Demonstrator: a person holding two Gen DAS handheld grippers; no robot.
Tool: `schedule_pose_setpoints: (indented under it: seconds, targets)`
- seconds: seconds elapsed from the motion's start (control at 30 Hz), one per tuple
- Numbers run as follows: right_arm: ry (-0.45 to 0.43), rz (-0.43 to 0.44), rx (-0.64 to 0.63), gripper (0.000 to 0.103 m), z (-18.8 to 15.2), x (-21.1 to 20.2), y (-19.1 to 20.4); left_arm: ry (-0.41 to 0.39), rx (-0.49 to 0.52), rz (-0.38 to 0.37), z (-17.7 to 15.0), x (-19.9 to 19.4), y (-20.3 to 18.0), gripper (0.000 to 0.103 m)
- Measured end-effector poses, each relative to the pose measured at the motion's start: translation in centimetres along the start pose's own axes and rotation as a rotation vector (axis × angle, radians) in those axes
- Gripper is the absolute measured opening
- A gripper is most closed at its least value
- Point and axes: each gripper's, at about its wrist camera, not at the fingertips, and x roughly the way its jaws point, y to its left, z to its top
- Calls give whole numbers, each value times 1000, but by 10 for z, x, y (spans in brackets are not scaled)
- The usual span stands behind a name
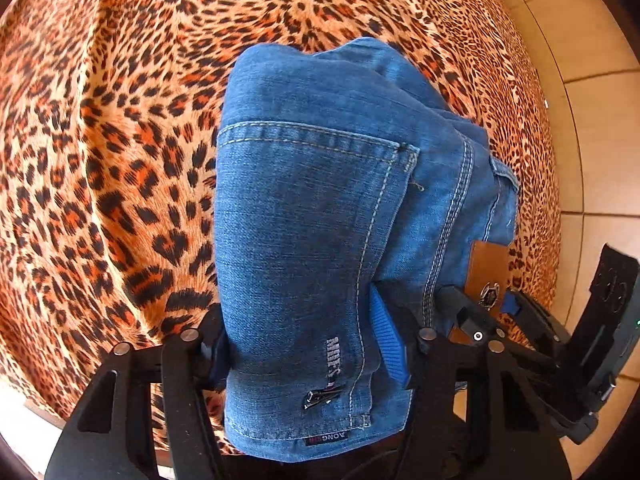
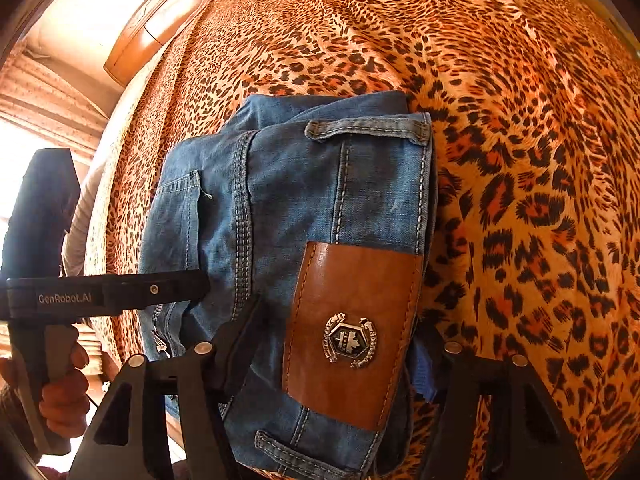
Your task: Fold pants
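Note:
The blue denim pants (image 1: 304, 220) lie folded into a thick bundle on the leopard-print bed cover (image 1: 100, 160). My left gripper (image 1: 312, 344) is closed around the back-pocket end of the bundle, fingers on both sides. My right gripper (image 2: 332, 344) is closed around the waistband end, where a brown leather patch (image 2: 352, 328) with a metal badge faces the camera. In the left wrist view the right gripper (image 1: 492, 320) sits just right of mine, by the patch (image 1: 488, 272). In the right wrist view the left gripper (image 2: 108, 292) and the hand holding it show at the left.
The leopard-print cover (image 2: 520, 160) spreads wide around the bundle. A tiled floor (image 1: 592, 120) runs along the bed's right edge. A wooden headboard (image 2: 160, 20) and a bright window area stand at the far left in the right wrist view.

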Motion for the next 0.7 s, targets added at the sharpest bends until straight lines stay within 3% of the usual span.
schedule_pose_setpoints:
  seconds: [0.1, 0.2, 0.43, 0.57, 0.63, 0.7]
  targets:
    - [-5, -40, -40, 55, -1, -2, 11, -41, 65, 57, -5, -8, -10, 42]
    - [-11, 0, -18, 55, 6, -6, 16, -78, 66, 64, -4, -20, -9, 36]
    - [-30, 100, 7, 55, 36, -11, 43, -183, 35, 62, 17, -65, 18, 34]
    - [-102, 127, -51, 57, 72, -19, 80, -282, -34, 60, 45, -96, 53, 34]
    - [-115, 42, -73, 63, 91, -14, 89, -302, -59, 135, 58, -101, 73, 40]
    - [-81, -151, -60, 64, 105, -5, 88, -302, -95, 221, 63, -103, 93, 43]
